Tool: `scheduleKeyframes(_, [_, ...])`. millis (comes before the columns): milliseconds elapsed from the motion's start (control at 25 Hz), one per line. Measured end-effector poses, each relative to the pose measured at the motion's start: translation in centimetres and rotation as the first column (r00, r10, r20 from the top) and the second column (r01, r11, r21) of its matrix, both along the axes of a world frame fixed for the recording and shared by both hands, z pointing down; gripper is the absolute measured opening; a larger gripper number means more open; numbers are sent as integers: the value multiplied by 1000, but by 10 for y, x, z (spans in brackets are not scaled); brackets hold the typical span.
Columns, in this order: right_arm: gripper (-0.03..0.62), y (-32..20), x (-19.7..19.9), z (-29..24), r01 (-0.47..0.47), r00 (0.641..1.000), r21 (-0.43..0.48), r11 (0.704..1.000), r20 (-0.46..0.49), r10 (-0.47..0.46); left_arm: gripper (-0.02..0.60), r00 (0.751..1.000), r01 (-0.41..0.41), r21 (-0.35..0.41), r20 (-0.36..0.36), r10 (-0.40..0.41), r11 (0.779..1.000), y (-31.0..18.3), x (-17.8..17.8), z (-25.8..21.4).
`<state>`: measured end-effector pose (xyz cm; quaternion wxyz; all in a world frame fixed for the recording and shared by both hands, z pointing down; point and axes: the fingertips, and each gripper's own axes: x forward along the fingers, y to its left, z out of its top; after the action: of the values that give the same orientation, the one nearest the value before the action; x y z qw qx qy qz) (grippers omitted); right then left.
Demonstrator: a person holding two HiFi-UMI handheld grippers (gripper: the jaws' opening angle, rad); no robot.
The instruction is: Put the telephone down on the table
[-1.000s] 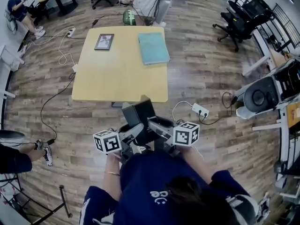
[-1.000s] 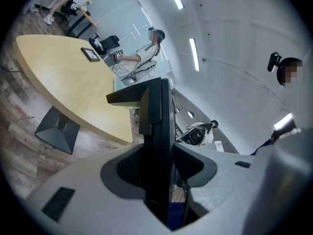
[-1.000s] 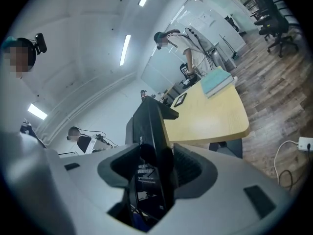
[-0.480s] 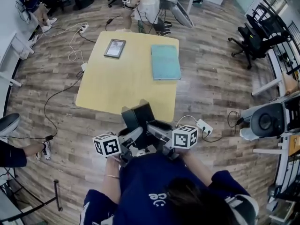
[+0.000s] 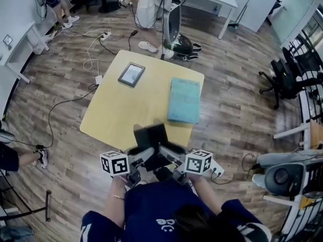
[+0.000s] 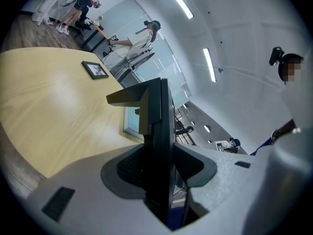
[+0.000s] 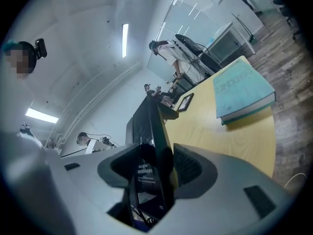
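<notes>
Head view: holding the telephone point(image 5: 150, 134) upright between left tool point(image 5: 145, 154) and right tool point(image 5: 169, 154), at the near edge of the worktop point(image 5: 126, 110); not yet put down, so lowering and release remain.

Left gripper view: clamped on the telephone's body, a grip not clear from above.

Right gripper view: clamped on it too; also shows the book point(image 7: 242, 89) lying ahead.

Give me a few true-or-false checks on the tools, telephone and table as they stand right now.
1. The left tool and right tool both grip the telephone. True.
2. The telephone rests on the table. False: it is held in the air by the table's near edge.
3. A teal book lies on the table. True.
4. The frame lies on top of the book. False: it lies flat on the table, apart from the book.
</notes>
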<state>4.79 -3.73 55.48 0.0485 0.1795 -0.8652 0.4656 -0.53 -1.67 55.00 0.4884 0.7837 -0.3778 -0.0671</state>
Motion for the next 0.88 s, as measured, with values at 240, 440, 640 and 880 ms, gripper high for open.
scheduleKeyframes(240, [221, -43, 6, 1, 29, 1000, -10, 1000, 0, -29, 190, 1000, 28, -8, -1, -28, 1000, -41, 7, 0])
scheduleKeyframes(440, [221, -62, 0, -1, 47, 999, -20, 999, -5, -47, 190, 999, 48, -18, -6, -48, 999, -60, 2, -1])
scheduleKeyframes(640, [221, -68, -14, 1, 44, 999, -20, 999, -18, -44, 190, 999, 41, -22, -21, -42, 999, -66, -14, 2])
scheduleKeyframes(880, [220, -80, -41, 2, 2, 1000, -23, 1000, -20, -2, 190, 1000, -1, -30, -27, 0, 1000, -80, -42, 3])
